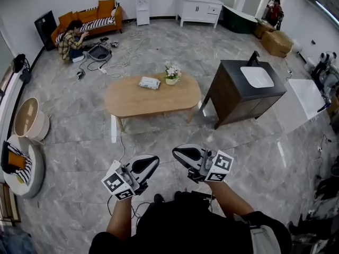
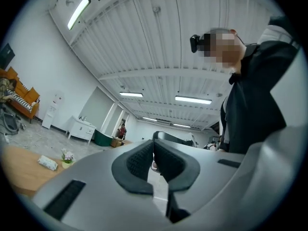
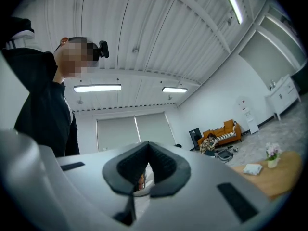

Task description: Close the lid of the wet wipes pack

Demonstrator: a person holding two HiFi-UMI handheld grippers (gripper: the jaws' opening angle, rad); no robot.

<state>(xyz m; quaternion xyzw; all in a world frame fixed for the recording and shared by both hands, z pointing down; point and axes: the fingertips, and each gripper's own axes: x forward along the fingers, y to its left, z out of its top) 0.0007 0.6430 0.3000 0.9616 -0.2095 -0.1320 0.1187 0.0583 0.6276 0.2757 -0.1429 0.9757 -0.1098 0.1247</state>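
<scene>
The wet wipes pack (image 1: 149,82) lies far off on the oval wooden table (image 1: 132,102), next to a small flower pot (image 1: 171,74); its lid is too small to make out. Both grippers are held close to the person's chest, well short of the table, pointing upward. The left gripper (image 1: 150,163) is shut with nothing in it, its jaws meeting at the tip (image 2: 154,146). The right gripper (image 1: 181,153) is shut and empty as well (image 3: 147,146). The pack (image 2: 48,162) shows small at lower left in the left gripper view, and the pack (image 3: 252,169) at lower right in the right gripper view.
A dark vanity cabinet with a white sink (image 1: 249,89) stands right of the table. A person sits by the orange sofa (image 1: 87,20) at the back left, with cables (image 1: 119,62) on the marble floor. A round tub (image 1: 29,119) is at the left wall.
</scene>
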